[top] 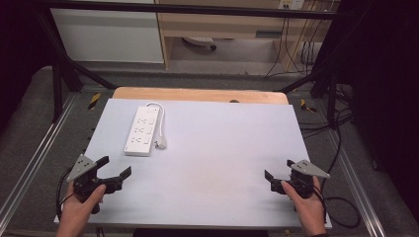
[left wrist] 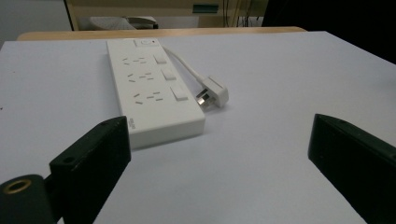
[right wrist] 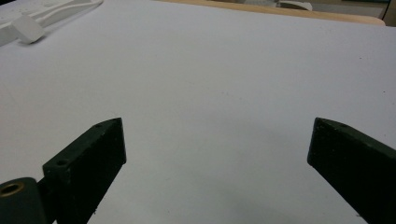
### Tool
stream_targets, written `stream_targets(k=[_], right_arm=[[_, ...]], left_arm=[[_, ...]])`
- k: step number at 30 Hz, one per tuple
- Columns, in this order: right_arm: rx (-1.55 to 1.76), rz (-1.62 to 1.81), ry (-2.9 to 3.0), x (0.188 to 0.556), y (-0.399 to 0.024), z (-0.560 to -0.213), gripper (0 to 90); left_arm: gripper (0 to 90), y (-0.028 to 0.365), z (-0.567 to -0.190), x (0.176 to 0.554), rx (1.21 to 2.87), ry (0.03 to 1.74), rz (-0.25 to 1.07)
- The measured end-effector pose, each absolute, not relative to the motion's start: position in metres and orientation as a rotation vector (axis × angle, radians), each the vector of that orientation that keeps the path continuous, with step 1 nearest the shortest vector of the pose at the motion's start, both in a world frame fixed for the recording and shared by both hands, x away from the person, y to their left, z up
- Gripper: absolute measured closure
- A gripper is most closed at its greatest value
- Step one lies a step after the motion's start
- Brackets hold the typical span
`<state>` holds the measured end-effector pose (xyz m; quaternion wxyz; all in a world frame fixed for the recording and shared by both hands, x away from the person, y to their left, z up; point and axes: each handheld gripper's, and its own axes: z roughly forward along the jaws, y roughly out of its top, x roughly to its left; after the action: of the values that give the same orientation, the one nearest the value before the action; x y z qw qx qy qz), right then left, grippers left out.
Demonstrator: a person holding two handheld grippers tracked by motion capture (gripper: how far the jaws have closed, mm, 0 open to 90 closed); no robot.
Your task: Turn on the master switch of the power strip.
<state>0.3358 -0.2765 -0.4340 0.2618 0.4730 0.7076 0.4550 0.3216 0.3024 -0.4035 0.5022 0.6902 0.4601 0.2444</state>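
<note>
A white power strip (top: 142, 131) with three sockets and switches lies at the back left of the white table top (top: 217, 148). Its short cord curls round to a white plug (top: 160, 143) lying beside it. My left gripper (top: 116, 165) is held at the front left, open and empty, a little in front of the strip. In the left gripper view the strip (left wrist: 149, 88) and the plug (left wrist: 212, 93) lie just beyond the wide-apart jaws (left wrist: 219, 140). My right gripper (top: 278, 168) is at the front right, open over bare table (right wrist: 217, 140), with the plug (right wrist: 28, 29) far off.
A strip of bare wood (top: 197, 94) shows along the table's far edge. Black frame posts (top: 58, 84) stand at both back corners. Cables (top: 341, 197) trail on the floor to the right, and a wooden desk (top: 217, 24) stands behind.
</note>
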Motion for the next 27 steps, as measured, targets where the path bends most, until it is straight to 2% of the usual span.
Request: stream_targets(k=[13, 27], right_arm=[[1.288, 1.25, 1.927, 0.335, -0.272, -0.433, 4.9], [1.28, 1.259, 1.924, 0.335, -0.27, -0.432, 4.2]], left_arm=[[6.5, 0.283, -0.393, 0.373, 1.693, 1.11, 0.569], [6.8, 0.267, -0.385, 0.406, 1.661, 1.101, 0.597]])
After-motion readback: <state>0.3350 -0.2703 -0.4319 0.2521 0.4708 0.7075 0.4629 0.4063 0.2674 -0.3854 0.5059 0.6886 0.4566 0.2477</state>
